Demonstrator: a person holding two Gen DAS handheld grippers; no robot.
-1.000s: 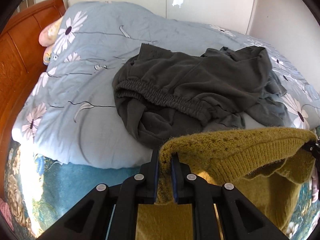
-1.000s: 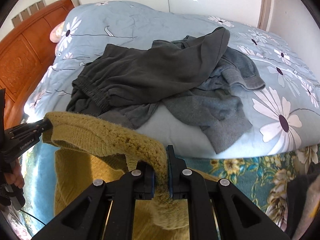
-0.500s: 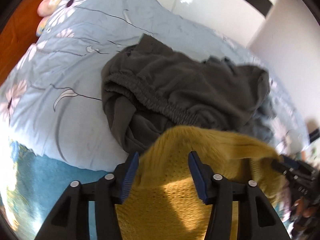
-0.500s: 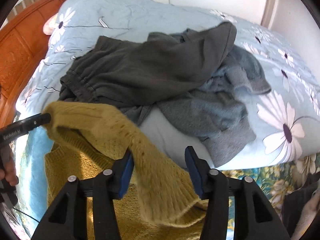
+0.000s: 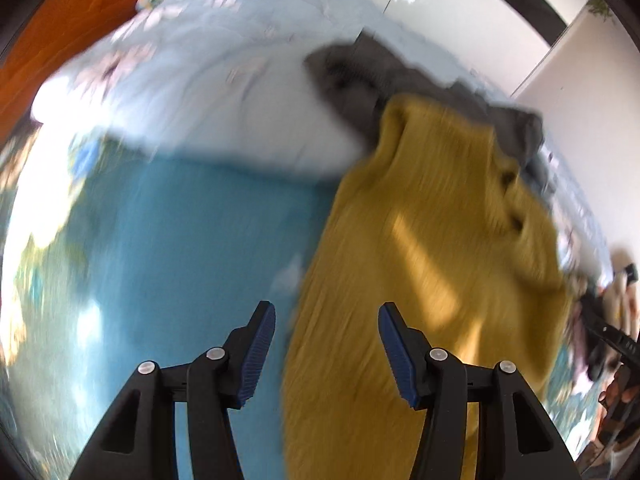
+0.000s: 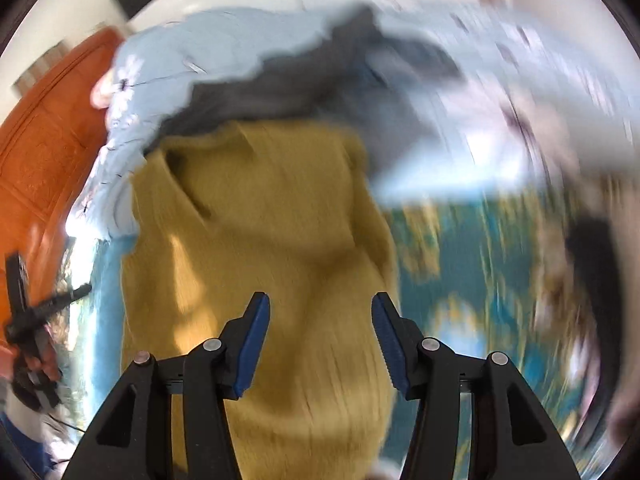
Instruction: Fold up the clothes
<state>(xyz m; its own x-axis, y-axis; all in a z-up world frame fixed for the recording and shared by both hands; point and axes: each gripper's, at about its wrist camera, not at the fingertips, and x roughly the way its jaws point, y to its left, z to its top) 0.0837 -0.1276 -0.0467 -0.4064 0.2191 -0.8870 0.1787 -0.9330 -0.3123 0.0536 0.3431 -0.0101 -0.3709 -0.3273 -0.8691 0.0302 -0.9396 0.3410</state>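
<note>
A mustard-yellow knit sweater [image 5: 432, 248] lies draped over the near edge of the bed, its top against the grey clothes; it also shows in the right wrist view [image 6: 264, 216]. My left gripper [image 5: 326, 318] is open and empty, its jaws wide apart beside the sweater's left edge. My right gripper [image 6: 320, 308] is open and empty above the sweater's middle. Dark grey clothes [image 5: 360, 76] lie in a heap on the bed behind the sweater, also visible from the right wrist [image 6: 288, 80]. Both views are motion-blurred.
The bed has a pale blue flowered duvet [image 5: 192, 80] over a teal flowered sheet [image 5: 192, 240]. An orange wooden headboard [image 6: 44, 152] stands at the left. White wardrobe doors [image 5: 460, 12] rise behind the bed. The other gripper shows at each view's edge [image 6: 28, 312].
Both grippers held the sweater's top edge, then opened and let it go. The sweater dropped onto the bed edge. Both grippers have swung down and tilted.
</note>
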